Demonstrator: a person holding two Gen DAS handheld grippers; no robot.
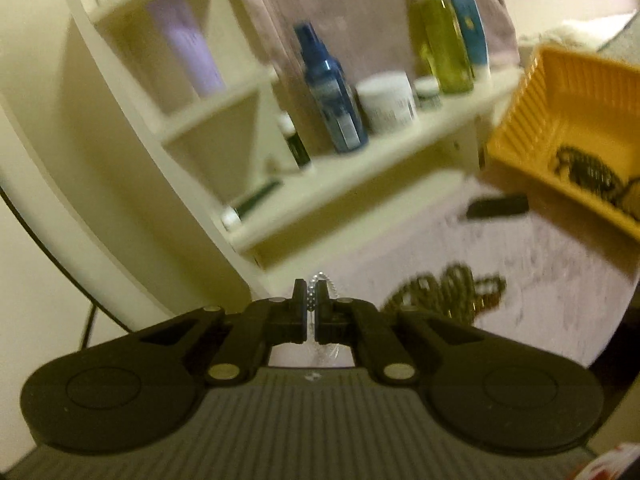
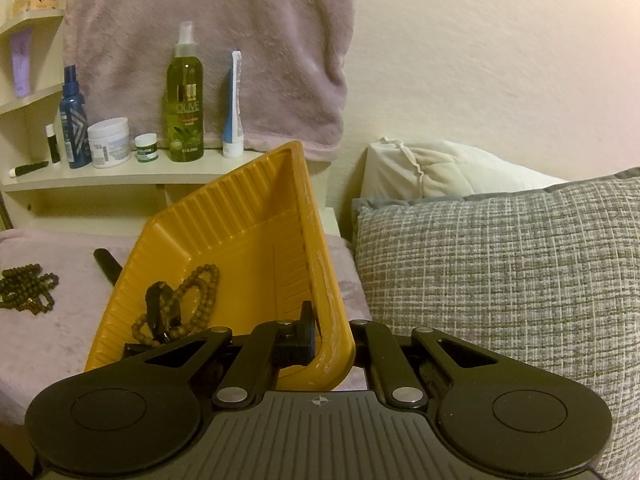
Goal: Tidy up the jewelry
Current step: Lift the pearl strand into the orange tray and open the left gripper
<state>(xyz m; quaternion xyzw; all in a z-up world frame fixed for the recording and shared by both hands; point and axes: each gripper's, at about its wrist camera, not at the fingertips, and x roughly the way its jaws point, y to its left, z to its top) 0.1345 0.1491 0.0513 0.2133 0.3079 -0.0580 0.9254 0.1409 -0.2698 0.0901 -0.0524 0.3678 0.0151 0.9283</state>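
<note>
In the left wrist view my left gripper (image 1: 311, 300) is shut on a thin silver bead chain (image 1: 322, 280), which loops over the pads and hangs below them, lifted off the pink cloth. A dark brown bead necklace (image 1: 448, 292) lies bunched on the cloth to its right. The yellow ribbed tray (image 1: 532, 120) sits at the far right with beads inside. In the right wrist view my right gripper (image 2: 320, 328) is shut on the right rim of the yellow tray (image 2: 240, 216), which is tilted up. Brown prayer beads (image 2: 200, 292) and a dark item lie in it.
A cream shelf (image 2: 132, 176) behind holds a blue spray bottle (image 2: 73, 120), a white jar (image 2: 109, 142), a green olive bottle (image 2: 185, 108) and a tube. A pink towel (image 2: 224, 52) hangs above. A grey cushion (image 2: 500, 272) fills the right. A black stick (image 1: 498, 206) lies beside the tray.
</note>
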